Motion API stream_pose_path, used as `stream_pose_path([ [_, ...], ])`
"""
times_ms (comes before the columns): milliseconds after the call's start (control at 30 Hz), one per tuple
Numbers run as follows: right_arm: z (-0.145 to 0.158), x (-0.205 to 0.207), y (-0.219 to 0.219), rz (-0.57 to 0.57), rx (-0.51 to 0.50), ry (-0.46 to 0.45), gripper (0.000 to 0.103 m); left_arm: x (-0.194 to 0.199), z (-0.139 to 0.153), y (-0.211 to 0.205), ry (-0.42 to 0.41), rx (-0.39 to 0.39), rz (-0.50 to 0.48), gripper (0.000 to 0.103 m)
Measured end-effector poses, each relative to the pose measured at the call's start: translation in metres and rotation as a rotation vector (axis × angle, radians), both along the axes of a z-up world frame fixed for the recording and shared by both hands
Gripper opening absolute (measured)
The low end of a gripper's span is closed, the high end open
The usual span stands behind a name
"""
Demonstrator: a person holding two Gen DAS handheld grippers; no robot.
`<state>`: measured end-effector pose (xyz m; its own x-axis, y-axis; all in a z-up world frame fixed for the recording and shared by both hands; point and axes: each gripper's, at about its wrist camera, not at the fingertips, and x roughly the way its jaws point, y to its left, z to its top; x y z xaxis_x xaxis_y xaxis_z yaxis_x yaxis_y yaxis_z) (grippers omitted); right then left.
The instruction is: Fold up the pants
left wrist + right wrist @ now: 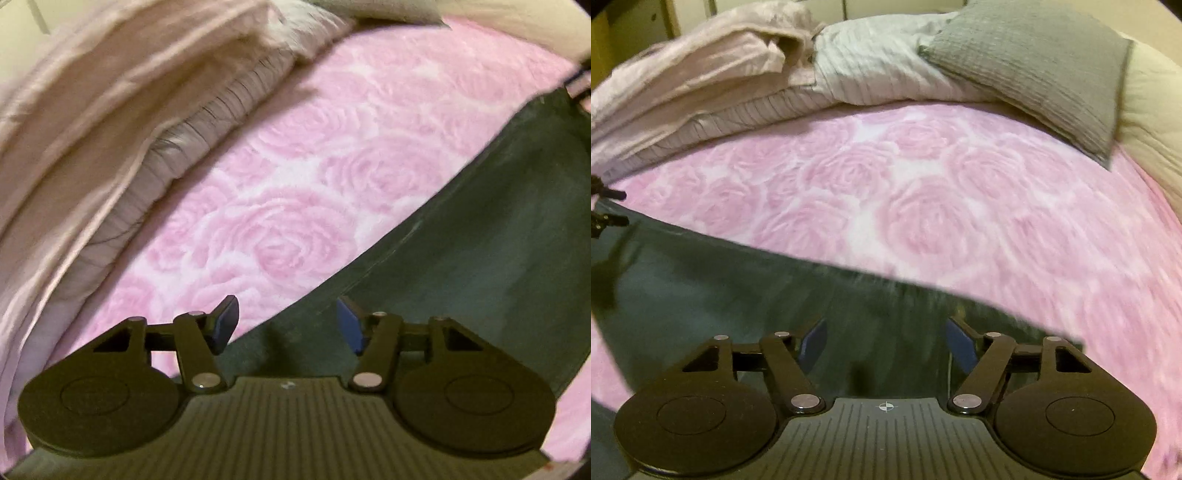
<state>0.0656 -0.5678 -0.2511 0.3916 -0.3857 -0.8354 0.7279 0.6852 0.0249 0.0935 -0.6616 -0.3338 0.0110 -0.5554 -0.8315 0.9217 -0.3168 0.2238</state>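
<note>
The dark green cloth pants (480,236) lie flat on the pink rose-patterned fleece blanket (295,166). The left gripper (287,325) hangs over their edge, jaws spread, nothing between them. The right gripper (886,347) likewise hangs spread and empty over the pants. Likely step: reaching for a grasp. Next, the 2 grippers must pinch fabric edges.

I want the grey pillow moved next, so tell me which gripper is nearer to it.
Right. The right gripper hangs over the dark pants, with the grey pillow across the pink blanket ahead. The left gripper sits at the pants' other end, further from it.
</note>
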Motion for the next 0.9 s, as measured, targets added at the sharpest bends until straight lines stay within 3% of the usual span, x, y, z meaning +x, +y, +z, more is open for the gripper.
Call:
stream_pose_path([
  [133,-0.019,0.017,-0.032,0.077,-0.020,0.056,0.066,0.020,-0.025,-0.016,-0.039,0.082,-0.083,0.043],
  [267,-0.035,0.024,-0.048,0.144,0.014,0.109,0.066,0.041,-0.032,-0.025,0.040,0.140,-0.108,0.043],
  [400,-0.058,0.024,-0.057,0.192,0.071,0.169,0.066,0.038,-0.037,-0.024,0.025,0.152,-0.159,0.043],
  [500,-0.064,0.021,-0.061,0.165,0.078,0.140,0.069,0.030,-0.041,-0.023,-0.019,0.150,-0.198,0.042],
  [600,-0.065,0.022,-0.064,0.163,0.079,0.133,0.068,0.021,-0.041,-0.017,-0.044,0.145,-0.253,0.024],
  [633,-0.064,0.023,-0.064,0.186,0.076,0.131,0.063,0.017,-0.041,-0.014,-0.051,0.143,-0.259,0.014],
  [667,-0.062,0.024,-0.063,0.211,0.087,0.120,0.043,0.012,-0.042,-0.011,-0.060,0.139,-0.261,0.004],
  [700,-0.061,0.026,-0.061,0.223,0.088,0.122,0.020,0.007,-0.043,-0.007,-0.071,0.134,-0.258,0.002],
  [767,-0.055,0.034,-0.049,0.278,0.029,0.171,0.008,-0.001,-0.044,-0.002,-0.107,0.116,-0.230,0.000],
  [900,-0.033,0.029,-0.008,0.312,-0.167,0.216,0.006,-0.012,-0.025,0.019,-0.164,0.050,-0.158,0.000],
])
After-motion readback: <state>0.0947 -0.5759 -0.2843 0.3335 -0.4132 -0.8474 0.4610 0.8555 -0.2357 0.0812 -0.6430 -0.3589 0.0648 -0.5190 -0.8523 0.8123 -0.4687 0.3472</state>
